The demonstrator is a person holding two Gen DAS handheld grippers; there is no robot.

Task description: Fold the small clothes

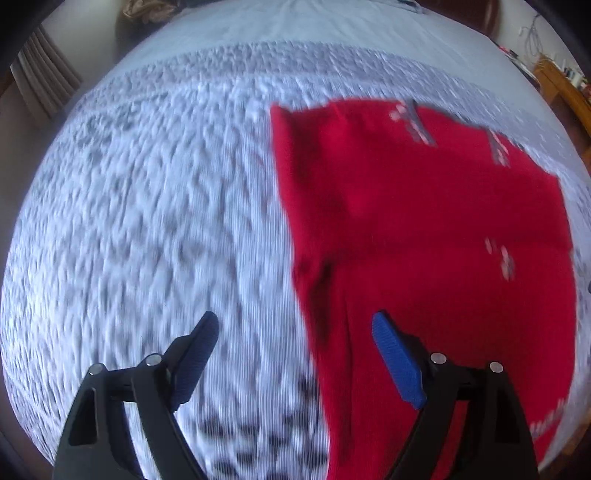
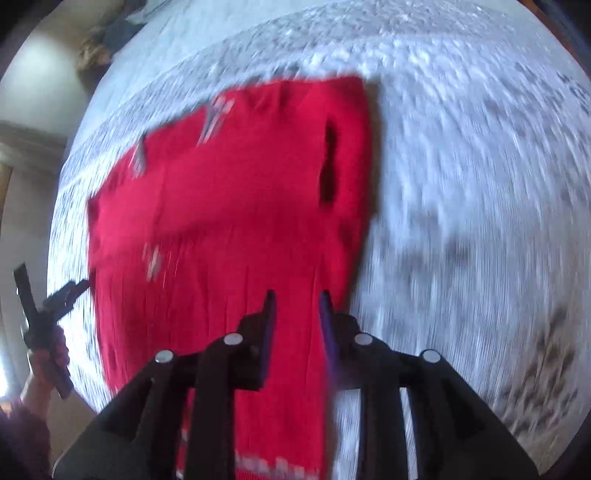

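A red knitted garment [image 1: 424, 240] with small white and grey marks lies spread flat on a white textured bedcover [image 1: 147, 221]. In the left wrist view my left gripper [image 1: 295, 321] hovers open over the garment's left edge, one blue pad over the cover, the other over red cloth, nothing held. In the right wrist view my right gripper [image 2: 298, 295] hangs above the garment [image 2: 229, 221] near its right edge. Its jaws stand a narrow gap apart, with no cloth pinched that I can see. A hand [image 2: 44, 365] holds the left gripper [image 2: 51, 284] beside the garment's left edge. Both views are motion-blurred.
The bedcover [image 2: 461, 184] extends well beyond the garment on both sides. A plain sheet [image 1: 295, 26] covers the bed's far end. A curtain [image 1: 44, 85] hangs at far left, and wooden furniture [image 1: 565, 88] with clutter stands at far right.
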